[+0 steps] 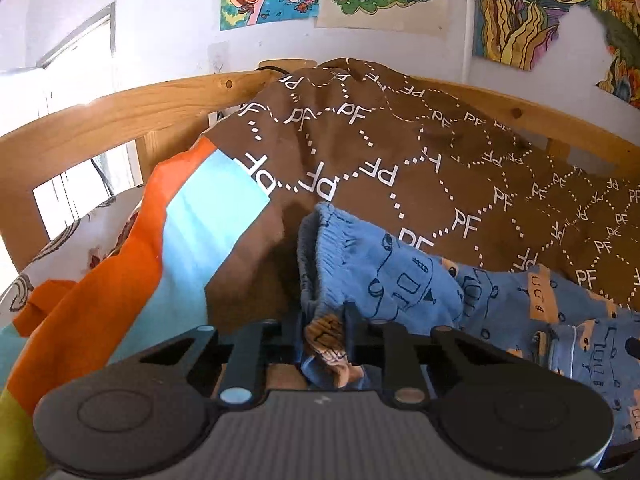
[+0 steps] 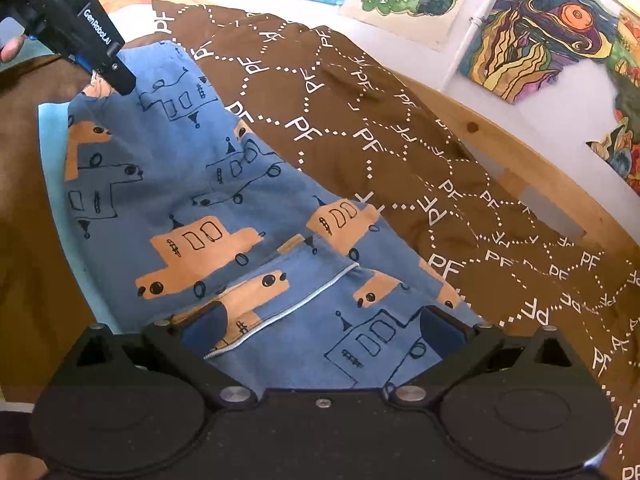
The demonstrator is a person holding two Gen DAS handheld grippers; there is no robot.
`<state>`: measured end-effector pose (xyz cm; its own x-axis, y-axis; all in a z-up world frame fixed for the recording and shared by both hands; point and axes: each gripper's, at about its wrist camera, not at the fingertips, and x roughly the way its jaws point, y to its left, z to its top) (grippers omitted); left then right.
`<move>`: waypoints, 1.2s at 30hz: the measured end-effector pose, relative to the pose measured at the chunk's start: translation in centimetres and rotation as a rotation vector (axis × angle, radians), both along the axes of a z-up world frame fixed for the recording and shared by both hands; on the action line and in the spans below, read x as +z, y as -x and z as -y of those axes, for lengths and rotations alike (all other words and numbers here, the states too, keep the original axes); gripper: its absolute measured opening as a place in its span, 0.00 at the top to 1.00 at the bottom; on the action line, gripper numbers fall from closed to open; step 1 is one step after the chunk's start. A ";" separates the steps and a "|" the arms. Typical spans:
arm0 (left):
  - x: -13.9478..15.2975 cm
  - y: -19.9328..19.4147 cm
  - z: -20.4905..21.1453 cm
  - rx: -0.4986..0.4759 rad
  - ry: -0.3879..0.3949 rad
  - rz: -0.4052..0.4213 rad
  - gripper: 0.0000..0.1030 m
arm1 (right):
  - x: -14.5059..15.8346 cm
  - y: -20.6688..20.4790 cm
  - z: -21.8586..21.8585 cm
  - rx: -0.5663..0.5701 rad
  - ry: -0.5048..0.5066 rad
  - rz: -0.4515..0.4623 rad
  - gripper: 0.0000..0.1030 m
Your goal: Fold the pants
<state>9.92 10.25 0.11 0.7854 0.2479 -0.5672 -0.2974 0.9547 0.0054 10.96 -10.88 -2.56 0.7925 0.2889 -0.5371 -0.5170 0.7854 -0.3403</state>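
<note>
Left hand-held gripper (image 1: 322,332) pinches the waistband of the blue pants (image 2: 224,184), which lie on the brown blanket (image 2: 400,140); right hand-held gripper (image 2: 320,332) stands wide over them.

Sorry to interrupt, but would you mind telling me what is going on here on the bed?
A person is folding blue pants printed with orange cars, using hand-held tongs, on a brown patterned blanket. The left tongs have pinched a bunch of fabric at the waistband end. The right tongs stand open over the other end, fabric between the fingers but not clamped. No fold shows yet.
</note>
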 end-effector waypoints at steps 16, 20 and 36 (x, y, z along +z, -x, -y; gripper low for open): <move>2.2 0.1 3.8 -0.016 -0.076 -0.014 0.81 | 0.4 0.6 0.2 -0.010 -0.008 0.044 0.01; 3.2 0.4 4.9 -0.057 -0.067 0.006 0.81 | 2.1 1.2 1.4 -0.022 -0.077 0.119 0.01; 5.5 0.7 14.8 -0.382 -0.049 0.056 0.82 | 8.2 1.9 14.1 -0.279 -0.056 0.050 0.01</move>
<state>9.25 -4.51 5.60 0.8556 -0.0425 -0.5160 0.0784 0.9958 0.0480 9.09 -24.94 5.68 0.8704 0.0836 -0.4852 -0.2617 0.9133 -0.3122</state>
